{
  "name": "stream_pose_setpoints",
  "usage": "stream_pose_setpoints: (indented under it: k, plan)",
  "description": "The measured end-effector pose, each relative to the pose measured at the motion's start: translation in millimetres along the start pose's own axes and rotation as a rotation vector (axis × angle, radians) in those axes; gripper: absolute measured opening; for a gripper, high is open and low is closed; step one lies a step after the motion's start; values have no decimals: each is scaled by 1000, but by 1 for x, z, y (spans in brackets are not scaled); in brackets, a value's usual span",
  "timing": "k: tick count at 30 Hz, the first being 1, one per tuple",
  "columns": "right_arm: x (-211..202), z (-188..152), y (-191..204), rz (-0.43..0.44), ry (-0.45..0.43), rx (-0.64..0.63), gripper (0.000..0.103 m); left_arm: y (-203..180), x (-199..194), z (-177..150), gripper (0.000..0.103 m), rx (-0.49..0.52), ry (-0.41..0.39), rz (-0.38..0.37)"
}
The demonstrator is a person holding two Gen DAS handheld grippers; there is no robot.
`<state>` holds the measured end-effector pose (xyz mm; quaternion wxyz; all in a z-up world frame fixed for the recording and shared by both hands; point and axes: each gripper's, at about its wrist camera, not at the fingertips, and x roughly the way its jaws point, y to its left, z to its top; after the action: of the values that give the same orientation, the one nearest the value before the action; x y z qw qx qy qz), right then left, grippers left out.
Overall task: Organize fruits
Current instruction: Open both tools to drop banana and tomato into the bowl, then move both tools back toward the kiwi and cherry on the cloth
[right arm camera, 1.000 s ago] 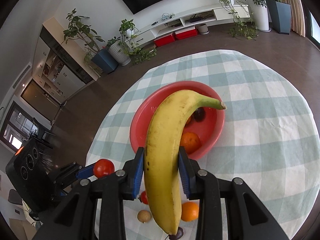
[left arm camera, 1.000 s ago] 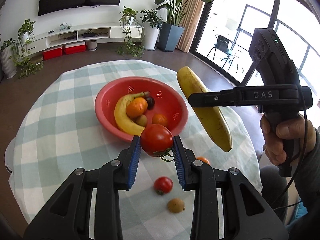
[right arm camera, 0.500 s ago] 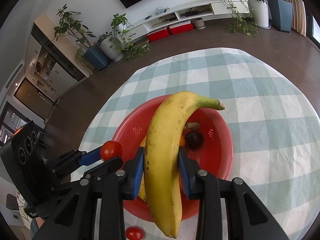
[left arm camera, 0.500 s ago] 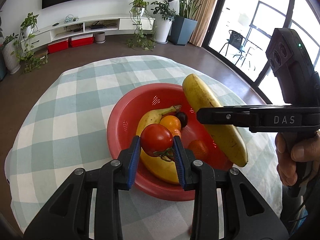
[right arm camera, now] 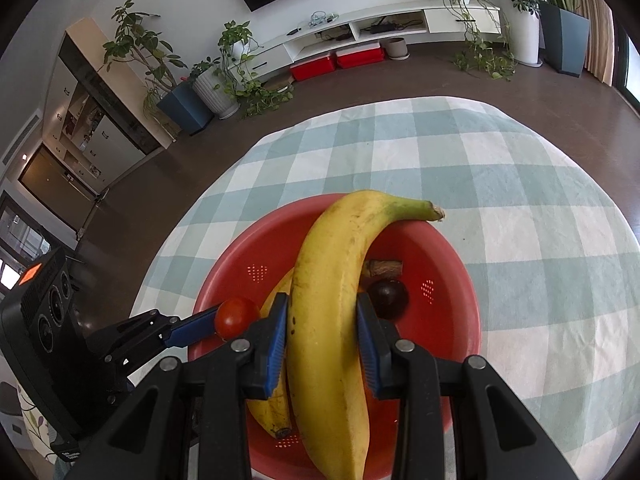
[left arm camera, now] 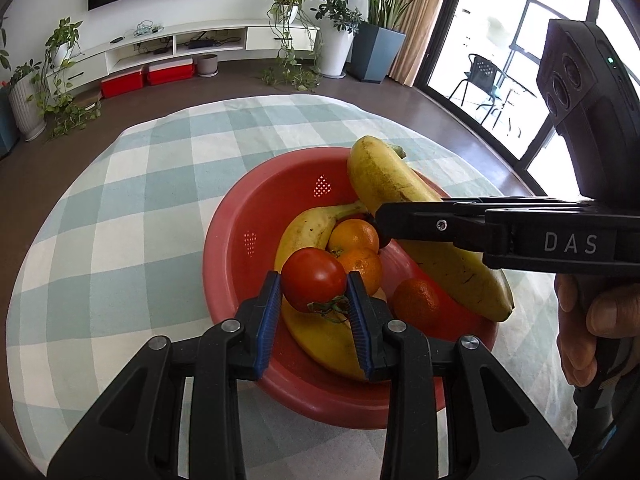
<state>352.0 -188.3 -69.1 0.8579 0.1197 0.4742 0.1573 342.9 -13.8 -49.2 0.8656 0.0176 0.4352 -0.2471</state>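
Observation:
My left gripper (left arm camera: 314, 300) is shut on a red tomato (left arm camera: 313, 279) and holds it above the near side of the red bowl (left arm camera: 240, 232). My right gripper (right arm camera: 322, 320) is shut on a large yellow banana (right arm camera: 332, 304) and holds it over the same bowl (right arm camera: 448, 264). In the left wrist view that banana (left arm camera: 400, 192) hangs across the bowl's right side. The bowl holds another banana (left arm camera: 308, 228), oranges (left arm camera: 354, 236) and a dark round fruit (right arm camera: 388, 294). The tomato also shows in the right wrist view (right arm camera: 236, 316).
The bowl stands on a round table with a green-and-white checked cloth (left arm camera: 132, 200). The table's edge drops to a brown floor (right arm camera: 280, 120). Potted plants and a low white TV shelf (left arm camera: 180, 44) stand far behind.
Both grippers moved forward and down over the bowl with their fruit. The loose fruits on the near cloth have dropped out of view.

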Motion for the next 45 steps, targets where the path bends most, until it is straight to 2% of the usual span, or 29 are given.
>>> stream_pose_setpoints:
  k: [5, 7, 9, 10, 12, 18, 20, 22, 23, 24, 25, 27, 29, 37, 41, 45]
  plan:
    - [2, 0, 1, -6, 8, -12, 36, -1, 1, 0, 31, -11, -5, -2]
    - [5, -1, 1, -6, 17, -20, 37, -3, -1, -1, 40, -11, -9, -14]
    - [7, -2, 1, -9, 18, -20, 37, -8, -5, -1, 64, 2, -23, -14]
    - [7, -2, 1, -5, 22, -16, 37, -10, -7, -1, 67, 8, -29, -9]
    - [5, -3, 0, -2, 14, -14, 37, -11, -9, -1, 70, 6, -31, -8]
    - [-10, -4, 3, 6, -14, -17, 38, -12, -19, -6, 70, -6, -41, -12]
    - [-19, -6, 4, 15, -26, -20, 44, -15, -26, -9, 75, -2, -49, -16]
    - [-32, -11, 6, 18, -43, -18, 66, -18, -35, -13, 78, -2, -61, -15]
    - [-41, -14, 7, 23, -62, -21, 73, -20, -41, -16, 85, -4, -72, -16]
    - [-52, -19, 7, 31, -93, -31, 85, -21, -48, -20, 97, -5, -87, -19]
    - [-63, -26, 8, 33, -124, -43, 95, -22, -56, -25, 102, -7, -105, -23]
    - [-83, -41, 7, 19, -186, -61, 103, -25, -72, -37, 103, -14, -135, -24]
    - [-99, -60, 4, 25, -223, -78, 103, -27, -84, -51, 103, -32, -144, -17]
    - [-132, -140, -9, -13, -258, -49, 103, -51, -120, -114, 103, -47, -144, -1]
    - [-140, -183, -10, -50, -279, -39, 103, -73, -120, -147, 103, 1, -82, 19]
    - [-137, -213, -14, -59, -255, -2, 98, -91, -112, -178, 103, 24, -15, -9]
